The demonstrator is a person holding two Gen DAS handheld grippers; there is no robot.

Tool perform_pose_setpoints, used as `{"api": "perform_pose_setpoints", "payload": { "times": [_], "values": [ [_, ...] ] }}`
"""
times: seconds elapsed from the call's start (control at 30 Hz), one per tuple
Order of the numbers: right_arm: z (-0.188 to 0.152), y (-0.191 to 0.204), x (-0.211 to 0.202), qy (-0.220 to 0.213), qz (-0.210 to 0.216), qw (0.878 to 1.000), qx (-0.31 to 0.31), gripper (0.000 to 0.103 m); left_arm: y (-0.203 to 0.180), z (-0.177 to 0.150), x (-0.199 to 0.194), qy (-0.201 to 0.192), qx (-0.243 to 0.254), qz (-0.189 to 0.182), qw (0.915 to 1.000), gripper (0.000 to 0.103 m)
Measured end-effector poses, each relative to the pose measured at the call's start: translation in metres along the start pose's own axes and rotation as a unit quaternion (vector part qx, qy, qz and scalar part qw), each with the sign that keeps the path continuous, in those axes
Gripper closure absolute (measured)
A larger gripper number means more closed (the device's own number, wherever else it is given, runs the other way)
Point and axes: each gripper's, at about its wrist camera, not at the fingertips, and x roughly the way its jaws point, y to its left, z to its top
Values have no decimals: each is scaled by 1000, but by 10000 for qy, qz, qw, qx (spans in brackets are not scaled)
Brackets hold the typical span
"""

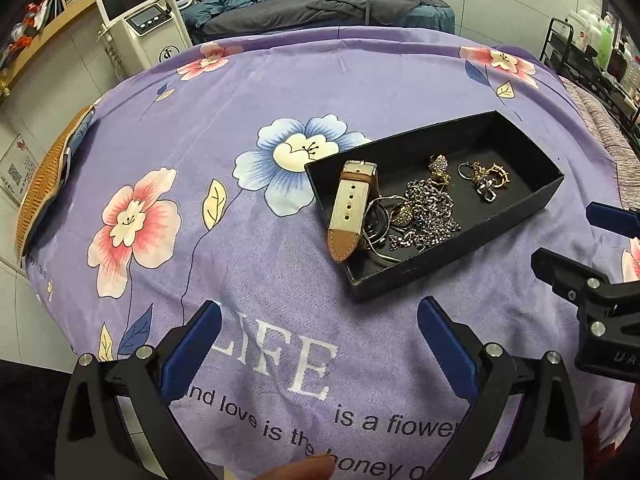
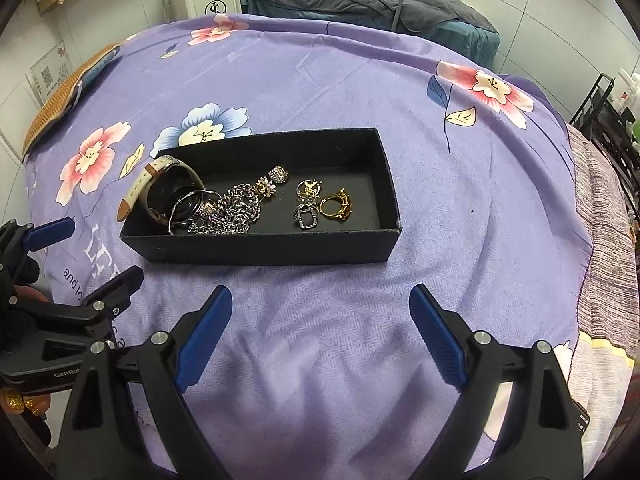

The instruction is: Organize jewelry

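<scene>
A black open box sits on the purple flowered cloth. Inside it lie a watch with a cream and brown strap, a silver chain, a gold ring and small earrings. My left gripper is open and empty, just short of the box's near left end. My right gripper is open and empty, in front of the box's long side. Each gripper shows at the edge of the other's view.
The purple flowered cloth covers the whole work surface. A woven orange cushion lies at its far left edge. A white machine, a dark bed and a shelf rack stand beyond.
</scene>
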Motion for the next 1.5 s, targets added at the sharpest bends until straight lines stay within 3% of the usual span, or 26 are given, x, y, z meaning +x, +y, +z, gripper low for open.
{"api": "perform_pose_setpoints", "payload": {
  "times": [1.5],
  "values": [
    [-3, 5, 4, 8, -194, 9998, -106, 13, -2, -1, 0, 24, -8, -86, 10000, 6]
  ]
}}
